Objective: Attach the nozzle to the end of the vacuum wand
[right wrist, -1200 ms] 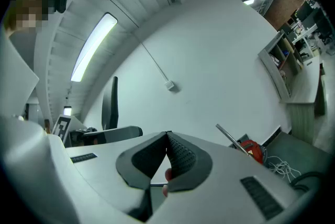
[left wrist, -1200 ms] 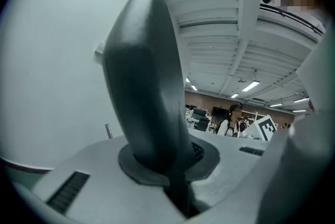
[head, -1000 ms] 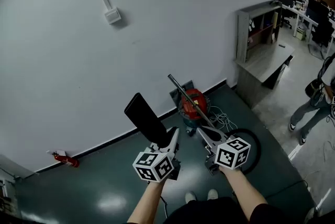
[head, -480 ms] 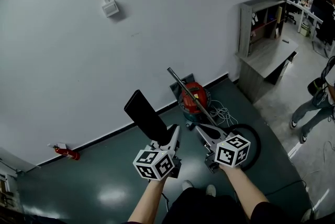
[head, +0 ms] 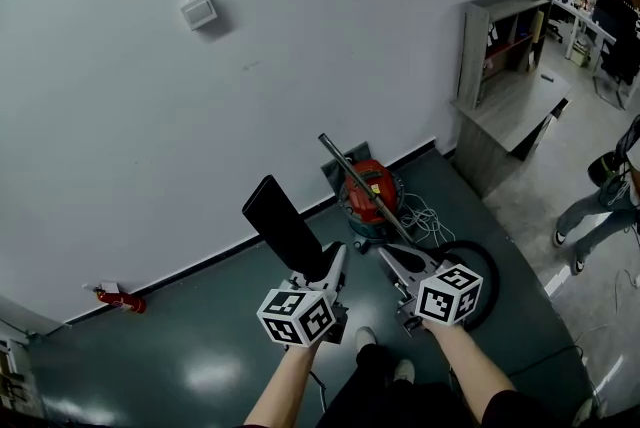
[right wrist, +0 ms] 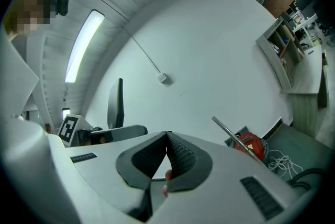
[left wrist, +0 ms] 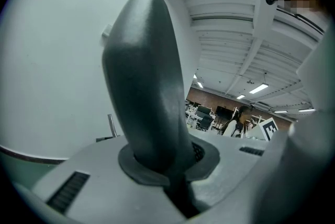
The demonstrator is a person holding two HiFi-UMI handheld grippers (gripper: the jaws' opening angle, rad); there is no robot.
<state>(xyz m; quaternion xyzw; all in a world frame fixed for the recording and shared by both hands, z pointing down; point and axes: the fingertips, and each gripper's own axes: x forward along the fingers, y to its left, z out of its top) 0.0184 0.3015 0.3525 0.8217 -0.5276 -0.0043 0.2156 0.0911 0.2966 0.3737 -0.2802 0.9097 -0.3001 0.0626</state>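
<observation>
While left claw grips nozzle, right claw shut.

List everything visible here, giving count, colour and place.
nozzle: one, black, in left gripper
vacuum canister: one, red, floor by wall
wand: one, metal, slanting up from canister
hose: one, black, looped on floor
cord: one, white, beside canister
shelf unit: one, grey, right
fire extinguisher: one, red, floor left
wall box: one, white, upper wall
bystander: one, greyish trousers, right edge
left gripper: one, grey, shut on nozzle
right gripper: one, grey, shut, empty
</observation>
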